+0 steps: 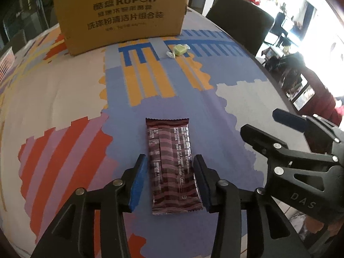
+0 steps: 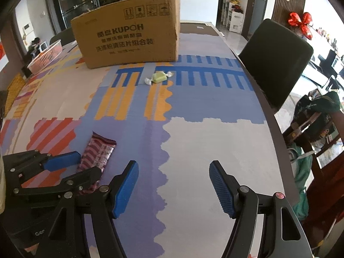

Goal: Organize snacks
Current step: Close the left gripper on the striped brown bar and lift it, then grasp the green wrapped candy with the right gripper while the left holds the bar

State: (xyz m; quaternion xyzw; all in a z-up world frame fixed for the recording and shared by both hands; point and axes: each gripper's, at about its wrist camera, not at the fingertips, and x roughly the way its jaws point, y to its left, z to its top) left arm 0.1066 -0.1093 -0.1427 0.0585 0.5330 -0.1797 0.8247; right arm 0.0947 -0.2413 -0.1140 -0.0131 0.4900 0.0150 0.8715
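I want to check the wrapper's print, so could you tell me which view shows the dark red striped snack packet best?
The left wrist view: the dark red striped snack packet lies whole and centred there. The right wrist view shows it partly hidden behind the left gripper.

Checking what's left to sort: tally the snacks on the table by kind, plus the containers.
Wrapped bars: 1, maroon striped bar
Wrapped candies: 1, green candy
Cardboard boxes: 1, cardboard box
Baskets: 1, pink basket
Total: 4

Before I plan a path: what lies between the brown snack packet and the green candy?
Only bare patterned tablecloth between snack packet and green candy, in both views.
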